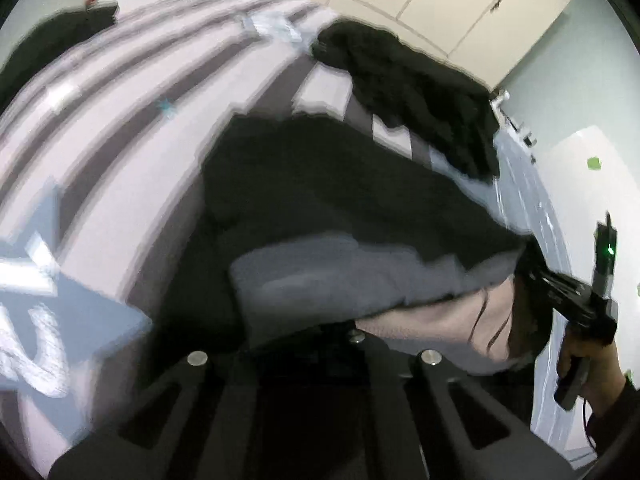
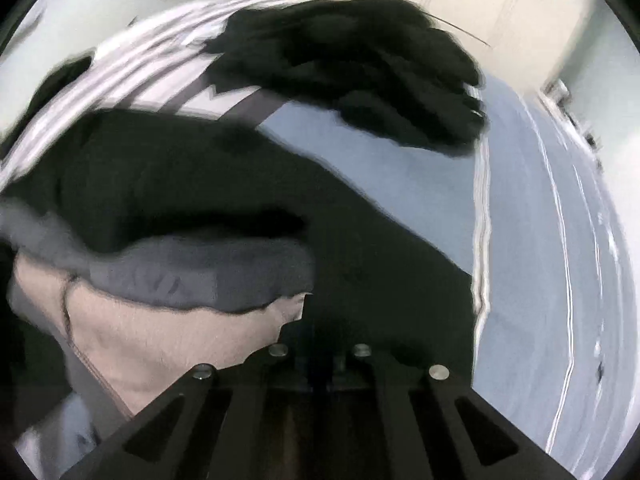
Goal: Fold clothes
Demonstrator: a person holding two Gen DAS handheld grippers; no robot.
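A black garment (image 1: 340, 184) with a grey lining (image 1: 328, 280) hangs lifted over the striped bed (image 1: 120, 120); a pale inner layer (image 1: 452, 320) shows under it. It also shows in the right wrist view (image 2: 168, 184) with grey (image 2: 200, 272) and pale (image 2: 168, 340) layers. My left gripper (image 1: 316, 332) is shut on its near edge. My right gripper (image 2: 320, 320) is shut on the same garment's other edge; it appears in the left wrist view (image 1: 568, 300), held by a hand. Both views are motion-blurred.
A heap of black clothes (image 1: 420, 92) lies at the far side of the bed, also in the right wrist view (image 2: 360, 64). Cream cupboards (image 1: 440, 0) and a pale wall stand behind. The bed's blue edge (image 2: 560, 240) runs on the right.
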